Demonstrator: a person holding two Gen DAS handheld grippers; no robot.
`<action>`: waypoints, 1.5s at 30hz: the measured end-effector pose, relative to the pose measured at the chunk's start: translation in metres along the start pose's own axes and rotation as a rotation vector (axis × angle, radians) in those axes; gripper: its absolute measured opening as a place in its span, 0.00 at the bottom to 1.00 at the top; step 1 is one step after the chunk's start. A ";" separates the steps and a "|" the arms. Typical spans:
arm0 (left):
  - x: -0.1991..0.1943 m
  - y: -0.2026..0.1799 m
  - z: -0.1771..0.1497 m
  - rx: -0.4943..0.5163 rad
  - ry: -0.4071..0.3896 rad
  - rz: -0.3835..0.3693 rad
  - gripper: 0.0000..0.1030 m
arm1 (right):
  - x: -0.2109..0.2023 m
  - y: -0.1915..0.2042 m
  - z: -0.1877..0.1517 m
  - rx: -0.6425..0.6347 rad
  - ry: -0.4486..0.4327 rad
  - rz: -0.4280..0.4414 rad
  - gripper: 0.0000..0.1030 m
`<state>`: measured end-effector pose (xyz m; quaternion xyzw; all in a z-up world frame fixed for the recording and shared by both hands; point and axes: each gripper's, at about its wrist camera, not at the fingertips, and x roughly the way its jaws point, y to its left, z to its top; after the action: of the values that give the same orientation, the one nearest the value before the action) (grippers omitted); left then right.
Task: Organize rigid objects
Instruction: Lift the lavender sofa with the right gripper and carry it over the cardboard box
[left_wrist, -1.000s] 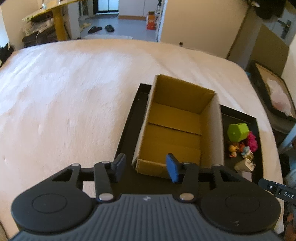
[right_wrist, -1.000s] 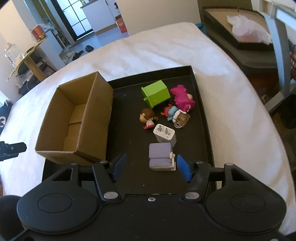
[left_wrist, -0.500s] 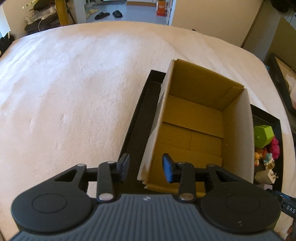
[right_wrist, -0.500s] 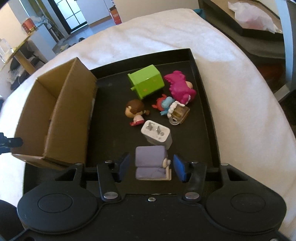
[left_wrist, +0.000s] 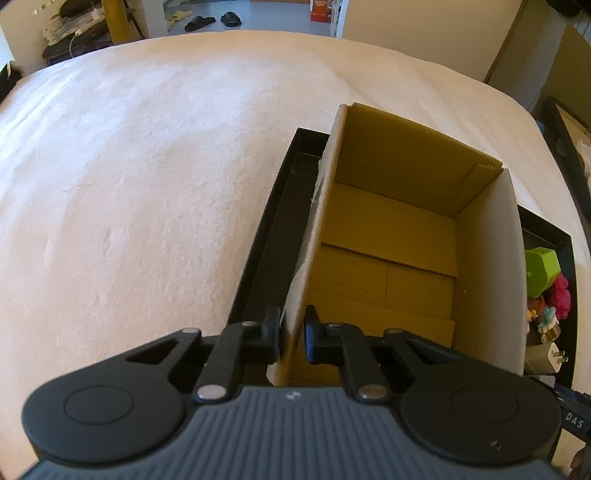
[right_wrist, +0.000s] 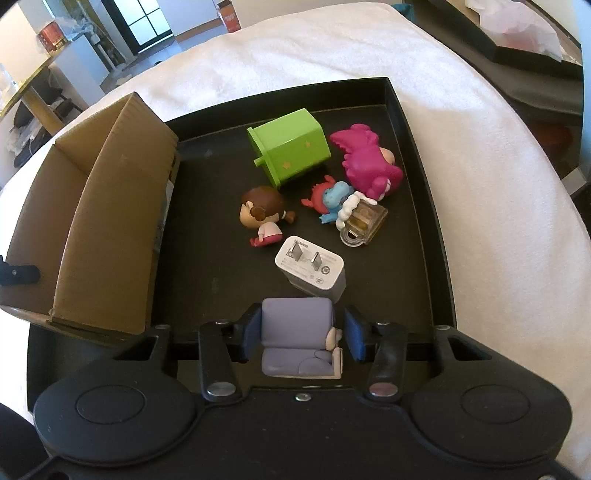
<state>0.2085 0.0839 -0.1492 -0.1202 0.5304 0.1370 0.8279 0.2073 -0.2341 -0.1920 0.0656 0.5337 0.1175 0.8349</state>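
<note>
An open cardboard box (left_wrist: 399, 236) stands on a black tray (right_wrist: 417, 155) on a white bed. My left gripper (left_wrist: 292, 334) is shut on the box's near left wall, one finger on each side. In the right wrist view the box (right_wrist: 107, 229) stands at the tray's left. My right gripper (right_wrist: 301, 334) straddles a purple sofa toy (right_wrist: 300, 338), its jaws close to the toy's sides with a small gap on the right. Beyond it lie a white charger (right_wrist: 312, 273), a brown-haired doll (right_wrist: 263, 214), a green cube (right_wrist: 290, 146), a magenta dinosaur (right_wrist: 369, 162), a blue-red figure (right_wrist: 330, 197) and a clear mug toy (right_wrist: 364, 221).
The white bedcover (left_wrist: 147, 166) spreads left of and behind the tray. A second dark tray with white plastic (right_wrist: 517, 29) sits off the bed at the right. Furniture and slippers (left_wrist: 214, 20) are on the floor beyond.
My left gripper moved forward and closed onto the box's left wall. My right gripper advanced around the purple sofa toy and its jaws narrowed toward it.
</note>
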 end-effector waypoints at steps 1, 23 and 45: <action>0.000 -0.001 0.000 0.008 -0.005 -0.001 0.11 | -0.001 0.000 -0.001 -0.004 -0.004 0.001 0.44; -0.014 0.013 -0.018 -0.010 -0.018 -0.091 0.11 | -0.038 0.018 -0.003 -0.030 -0.068 0.090 0.39; -0.011 0.025 -0.019 -0.064 -0.020 -0.150 0.13 | -0.085 0.100 0.037 -0.179 -0.194 0.085 0.39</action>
<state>0.1788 0.0996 -0.1481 -0.1844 0.5071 0.0926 0.8368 0.1935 -0.1595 -0.0783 0.0245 0.4345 0.1931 0.8794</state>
